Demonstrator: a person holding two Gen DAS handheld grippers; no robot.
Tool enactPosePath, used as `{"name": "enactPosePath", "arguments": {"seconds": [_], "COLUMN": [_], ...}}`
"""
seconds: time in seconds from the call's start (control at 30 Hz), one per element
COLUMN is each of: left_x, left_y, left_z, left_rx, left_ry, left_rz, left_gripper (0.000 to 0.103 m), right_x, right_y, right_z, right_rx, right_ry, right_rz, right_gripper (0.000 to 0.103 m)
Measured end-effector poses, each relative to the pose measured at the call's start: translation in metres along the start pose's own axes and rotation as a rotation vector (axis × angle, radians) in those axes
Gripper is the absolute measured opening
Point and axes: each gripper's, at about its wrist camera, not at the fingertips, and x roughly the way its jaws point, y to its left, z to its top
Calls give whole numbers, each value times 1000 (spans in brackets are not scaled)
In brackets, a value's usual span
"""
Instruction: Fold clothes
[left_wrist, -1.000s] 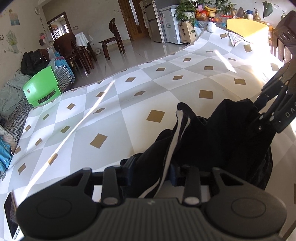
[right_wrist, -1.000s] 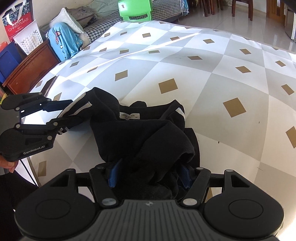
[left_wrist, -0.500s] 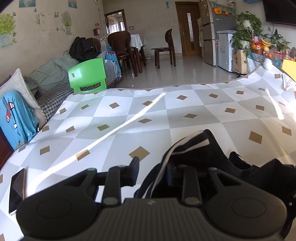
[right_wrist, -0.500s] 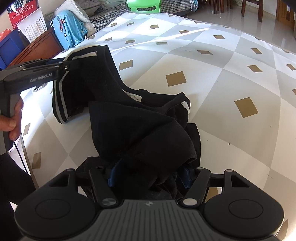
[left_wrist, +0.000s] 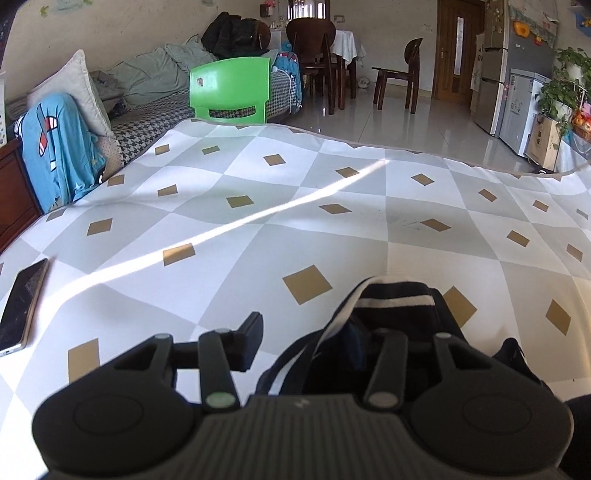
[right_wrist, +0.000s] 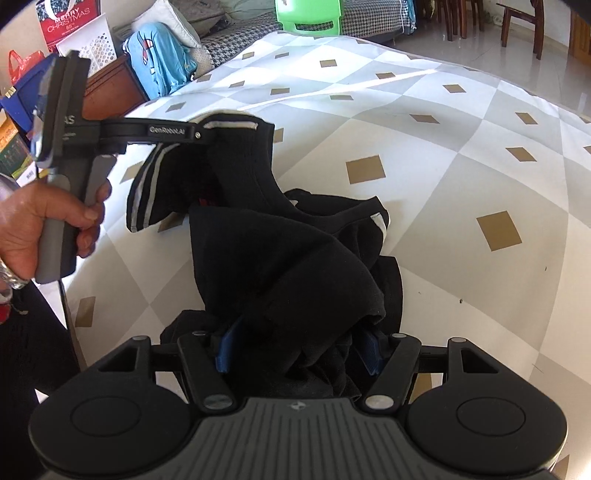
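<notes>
Black knit garment w/ white-striped trim (right_wrist: 295, 258) lies bunched at near edge of check-cloth worktop (right_wrist: 443, 166). Left hand-held gripper (left_wrist: 317, 339): jaws opening, striped cuff between them, draped on right finger. Right hand-held gripper (right_wrist: 299, 350): pinching bunched hem. Garment's long axis runs between grippers.

Garment (right_wrist: 280, 254): black matt knit cloth, white-striped cuff. Table cover (left_wrist: 258, 236): smooth printed cloth. Grippers: matt black plastic. Phone (left_wrist: 20, 302): glossy glass.

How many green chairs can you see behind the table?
1. The green chair stands just past the far edge of the table, in front of the sofa; the right wrist view shows the same one. Others may be hidden.
</notes>
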Motion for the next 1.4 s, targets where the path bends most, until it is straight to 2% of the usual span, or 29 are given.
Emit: {"name": "enactPosePath", "arguments": {"seconds": [0.1,0.17,0.33,0.47,0.6,0.83,0.97,1.1,1.27,1.4], "left_x": [9,10,-2,-26,-49,-57,-54,-46,-35,-44], "left_y": [2,-1,-7,-10,-17,-33,-36,-27,-18,-16], "left_z": [0,0,7,16,20,4,-8,-18,-27,-22], "left_rx": [-24,-15,2,-2,22,115,168,152,177,147], "left_ry": [21,15,-24,-106,-153,-60,7,81,137,120], "left_rz": [27,55,63,45,-14,-125,-137,-157,-128,-173], "left_gripper": [59,81,86,96,99,99,100,99,100,100], "right_x": [-11,-16,-21,-18,-20,-20,-19,-19,-13,-8], "right_y": [-2,-4,-5,0,5,8,8,10,15,17], "right_z": [5,9,15,16,16,15,14,14,14,14], "right_rx": [22,44,75,56,34,11,0,-11,-48,-71], "right_ry": [-48,-76,-120,-117,-135,-138,-136,-133,-116,-96], "right_rz": [26,48,78,76,110,104,93,85,77,65], "right_gripper": [63,63,63,64,64,64,64,64,64,64]}}
